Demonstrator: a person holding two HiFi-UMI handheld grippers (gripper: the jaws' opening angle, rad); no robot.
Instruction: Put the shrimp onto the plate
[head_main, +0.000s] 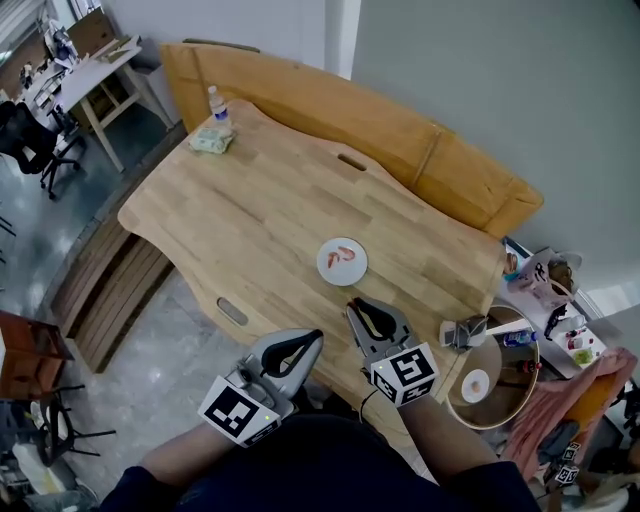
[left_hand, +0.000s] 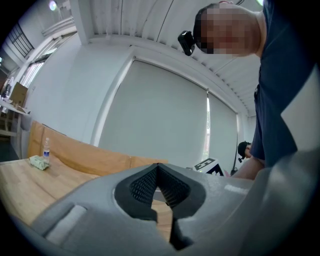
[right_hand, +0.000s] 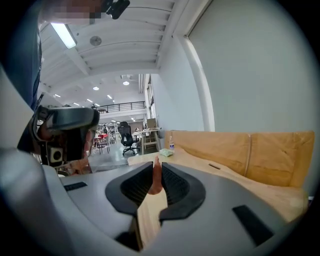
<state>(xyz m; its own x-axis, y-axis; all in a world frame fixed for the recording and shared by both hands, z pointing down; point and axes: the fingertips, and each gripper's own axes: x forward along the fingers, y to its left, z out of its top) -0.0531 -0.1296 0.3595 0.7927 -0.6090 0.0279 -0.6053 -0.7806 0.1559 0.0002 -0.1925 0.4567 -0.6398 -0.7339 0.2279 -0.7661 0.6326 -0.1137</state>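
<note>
A white plate (head_main: 342, 262) lies on the wooden table (head_main: 250, 220), with an orange shrimp (head_main: 345, 254) on it. My right gripper (head_main: 353, 309) hovers just short of the plate's near rim. In the right gripper view its jaws (right_hand: 156, 167) are shut on a second pinkish shrimp (right_hand: 156, 178), which stands upright between the ribbed pads. My left gripper (head_main: 317, 336) hangs off the table's near edge, to the left of the right one. Its jaws (left_hand: 158, 168) are shut with nothing between them.
A water bottle (head_main: 216, 103) and a green cloth (head_main: 212, 140) sit at the table's far left corner. A wooden bench back (head_main: 400, 130) lines the far side. To the right stands a round basket (head_main: 497, 385) and small clutter (head_main: 545, 275).
</note>
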